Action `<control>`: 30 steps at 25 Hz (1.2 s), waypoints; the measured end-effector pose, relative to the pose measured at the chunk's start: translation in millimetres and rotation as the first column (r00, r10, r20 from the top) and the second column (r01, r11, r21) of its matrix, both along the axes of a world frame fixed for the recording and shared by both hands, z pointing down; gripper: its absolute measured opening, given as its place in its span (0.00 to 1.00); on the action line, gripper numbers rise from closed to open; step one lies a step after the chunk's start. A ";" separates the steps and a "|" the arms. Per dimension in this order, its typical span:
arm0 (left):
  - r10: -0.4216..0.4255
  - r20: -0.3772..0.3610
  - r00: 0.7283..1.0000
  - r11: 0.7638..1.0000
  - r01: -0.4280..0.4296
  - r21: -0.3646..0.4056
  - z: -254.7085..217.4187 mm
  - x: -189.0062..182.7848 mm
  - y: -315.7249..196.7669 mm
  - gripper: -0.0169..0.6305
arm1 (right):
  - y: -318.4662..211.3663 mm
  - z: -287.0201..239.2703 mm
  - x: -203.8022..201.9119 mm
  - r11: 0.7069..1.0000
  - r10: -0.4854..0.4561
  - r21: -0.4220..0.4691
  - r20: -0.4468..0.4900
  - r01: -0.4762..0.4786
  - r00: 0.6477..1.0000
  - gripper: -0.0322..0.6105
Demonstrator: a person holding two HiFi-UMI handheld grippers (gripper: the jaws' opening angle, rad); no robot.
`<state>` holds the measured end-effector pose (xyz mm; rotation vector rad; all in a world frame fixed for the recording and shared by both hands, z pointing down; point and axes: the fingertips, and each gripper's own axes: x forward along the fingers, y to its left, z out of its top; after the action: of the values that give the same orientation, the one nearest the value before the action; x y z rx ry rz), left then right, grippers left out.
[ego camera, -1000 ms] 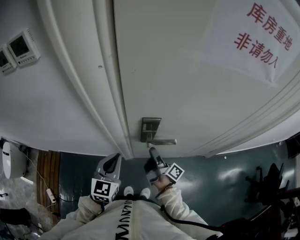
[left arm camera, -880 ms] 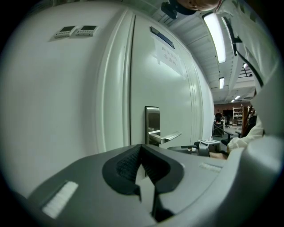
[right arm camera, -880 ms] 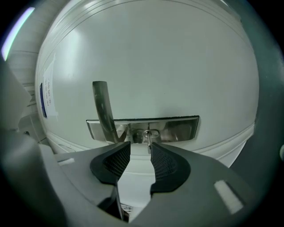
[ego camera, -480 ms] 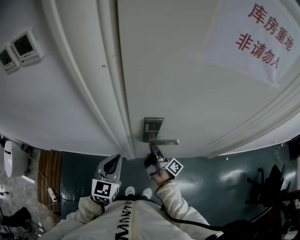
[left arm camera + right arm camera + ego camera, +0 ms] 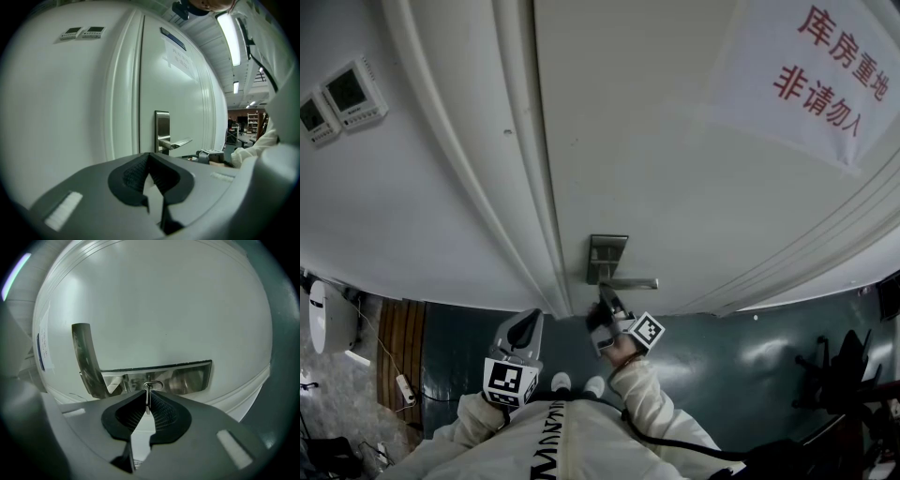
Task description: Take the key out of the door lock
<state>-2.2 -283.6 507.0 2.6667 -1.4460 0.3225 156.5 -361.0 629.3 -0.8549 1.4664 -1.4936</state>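
Observation:
A silver lock plate with a lever handle sits on the white door. In the right gripper view a thin metal key sticks out of the keyhole in the lock plate, below the lever handle. My right gripper is closing its jaws, and both pad tips press on the key's head. In the head view the right gripper points up under the handle. My left gripper hangs back to the left, shut on nothing. The left gripper faces the lock plate from a distance.
The door frame runs left of the lock. A paper sign with red characters hangs at the door's upper right. Two wall control panels are at far left. A dark chair stands on the floor at right.
The right gripper has moved a little up to the lock, and its jaws have closed from wide open onto the key. The left gripper has stayed where it was.

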 end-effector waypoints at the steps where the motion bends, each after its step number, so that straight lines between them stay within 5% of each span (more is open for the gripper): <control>1: 0.002 -0.001 1.000 1.000 -0.002 -0.002 0.5 0.6 0.3 0.03 | 0.0 -0.3 -0.2 1.000 0.000 0.002 0.005 0.000 1.000 0.10; 30: 0.015 0.004 1.000 1.000 -0.015 -0.008 3.9 2.7 6.5 0.03 | 2.8 -2.2 1.9 1.000 0.015 -0.018 -0.035 -0.016 0.999 0.09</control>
<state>0.4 -277.1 510.9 2.6737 -1.4229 0.3341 158.4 -358.1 627.1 -0.9052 1.4706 -1.4893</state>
